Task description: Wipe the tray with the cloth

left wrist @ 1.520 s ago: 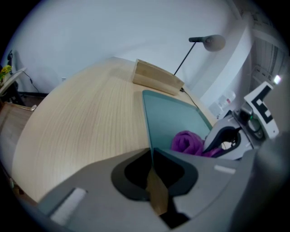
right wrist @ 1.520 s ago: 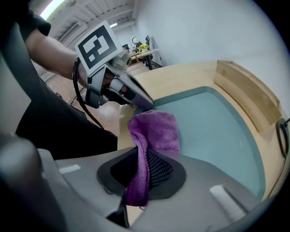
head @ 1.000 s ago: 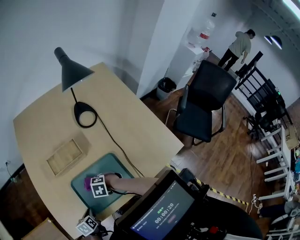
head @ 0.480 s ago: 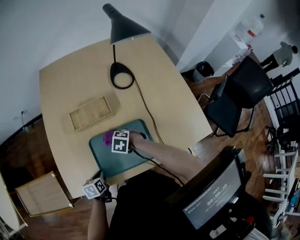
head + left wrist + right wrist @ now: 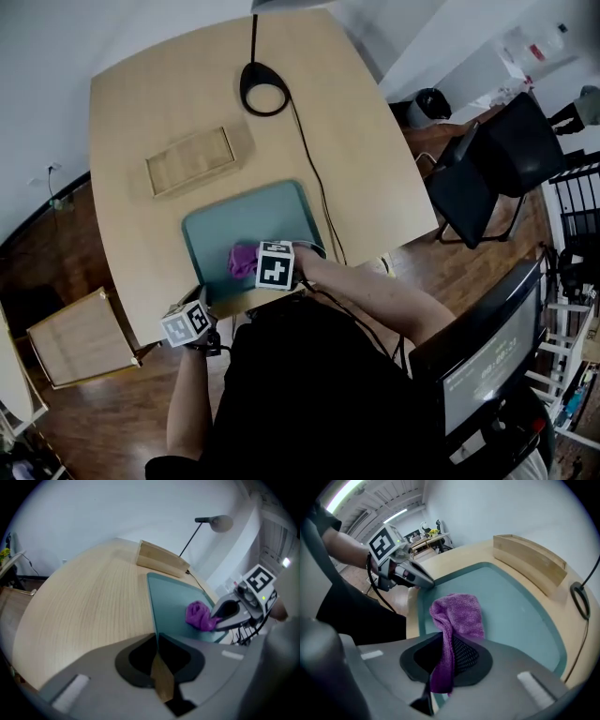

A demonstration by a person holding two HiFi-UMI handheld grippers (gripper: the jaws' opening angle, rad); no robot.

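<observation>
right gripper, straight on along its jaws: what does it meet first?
The purple cloth it's shut on, bunched just ahead of the right gripper, then the teal tray floor beneath. How close that floor is, I can't tell.

Setting: office-type room, apparently set up for recording. Evidence: a large light-wood bench with rounded corners carries a black desk lamp base, its cord trailing towards the near edge. A black office chair stands back from the bench on dark wood-plank floor. Small dark waste bin by the white walls; black metal rack at far right. A screen beside the person shows clock-style digits. Right gripper view: ceiling strip lights, more desks further back.
</observation>
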